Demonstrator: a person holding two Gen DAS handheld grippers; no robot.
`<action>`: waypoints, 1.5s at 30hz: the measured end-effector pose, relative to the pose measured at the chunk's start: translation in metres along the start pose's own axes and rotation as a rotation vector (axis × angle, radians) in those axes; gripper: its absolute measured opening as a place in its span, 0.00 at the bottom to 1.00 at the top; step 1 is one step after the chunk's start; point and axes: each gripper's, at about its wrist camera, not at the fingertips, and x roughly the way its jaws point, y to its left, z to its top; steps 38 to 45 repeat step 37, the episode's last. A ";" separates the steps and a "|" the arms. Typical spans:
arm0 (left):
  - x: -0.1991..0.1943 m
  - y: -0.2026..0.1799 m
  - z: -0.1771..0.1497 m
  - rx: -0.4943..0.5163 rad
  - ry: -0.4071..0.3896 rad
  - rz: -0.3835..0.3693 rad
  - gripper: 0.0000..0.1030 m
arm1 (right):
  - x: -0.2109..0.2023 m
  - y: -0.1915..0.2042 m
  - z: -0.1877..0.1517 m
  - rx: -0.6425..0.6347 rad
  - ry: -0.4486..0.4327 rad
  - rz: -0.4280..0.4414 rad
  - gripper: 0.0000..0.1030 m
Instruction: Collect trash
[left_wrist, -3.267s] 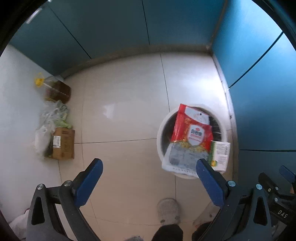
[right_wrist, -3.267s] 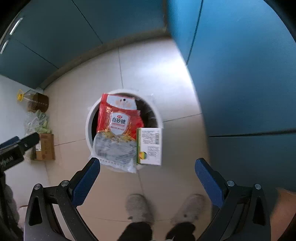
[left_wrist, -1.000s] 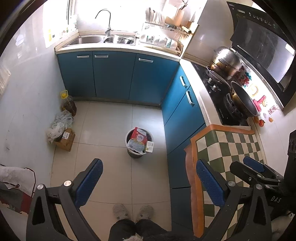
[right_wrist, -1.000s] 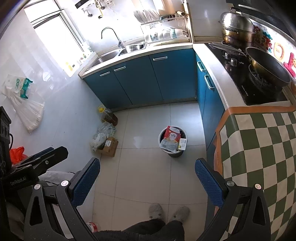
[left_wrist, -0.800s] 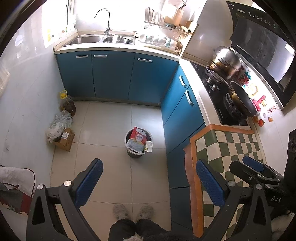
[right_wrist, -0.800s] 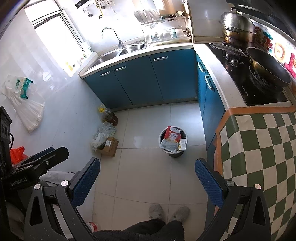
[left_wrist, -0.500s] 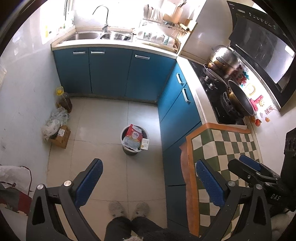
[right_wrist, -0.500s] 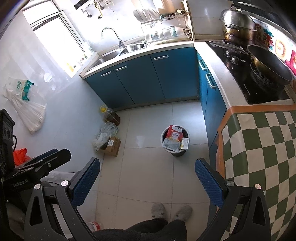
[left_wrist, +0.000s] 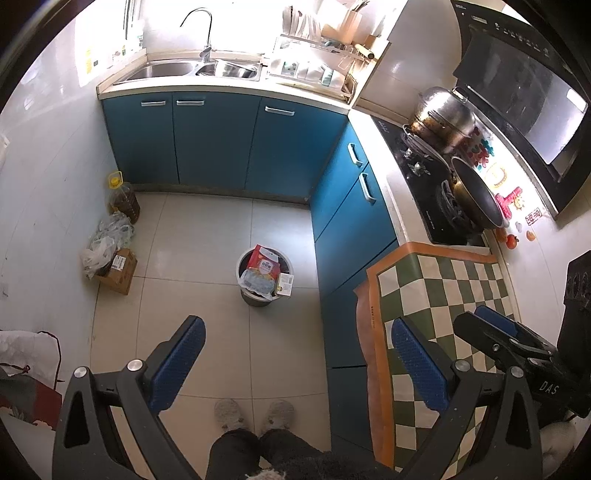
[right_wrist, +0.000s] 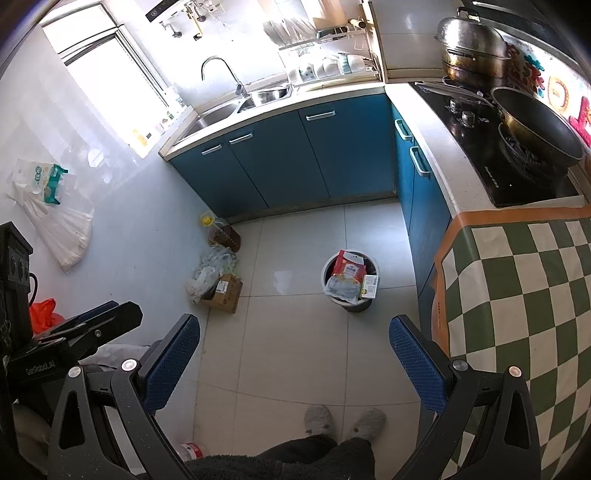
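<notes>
Both grippers have risen well away from the bin since the earlier close-up; the view has gone from bin-filling-frame to the whole kitchen seen from standing height. Left gripper (left_wrist: 297, 356) hangs with jaws spread wide, nothing between them; right gripper (right_wrist: 295, 352) the same, spread and empty.

The trash bin (left_wrist: 264, 277) stands on the floor tiles, near the blue cabinets (left_wrist: 347, 221), well below and ahead of both grippers. A red snack bag (left_wrist: 263, 263), a clear wrapper (left_wrist: 257, 283) and a small white carton (left_wrist: 284, 284) sit piled on top, the carton leaning at the bin's right rim.

Step in hand, as I judge: drop-off looks done, person standing back up to look for more. Next move likely calls for finding another piece. Candidates: crumpled plastic bags (right_wrist: 208, 271) and a cardboard box (right_wrist: 225, 291) by the left wall, touching each other, and a small can-like item (right_wrist: 192, 450) by the feet, too unclear to name. Either needs a stoop and a turn leftward.
</notes>
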 end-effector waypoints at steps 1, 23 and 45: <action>0.000 0.000 0.000 -0.001 0.000 -0.001 1.00 | -0.001 0.000 0.000 0.000 -0.001 0.000 1.00; 0.003 0.000 0.003 0.017 0.013 -0.017 1.00 | -0.004 -0.004 0.001 0.008 0.006 0.008 1.00; 0.000 -0.002 0.001 0.021 -0.002 -0.010 1.00 | -0.005 -0.002 0.001 0.016 0.007 0.012 1.00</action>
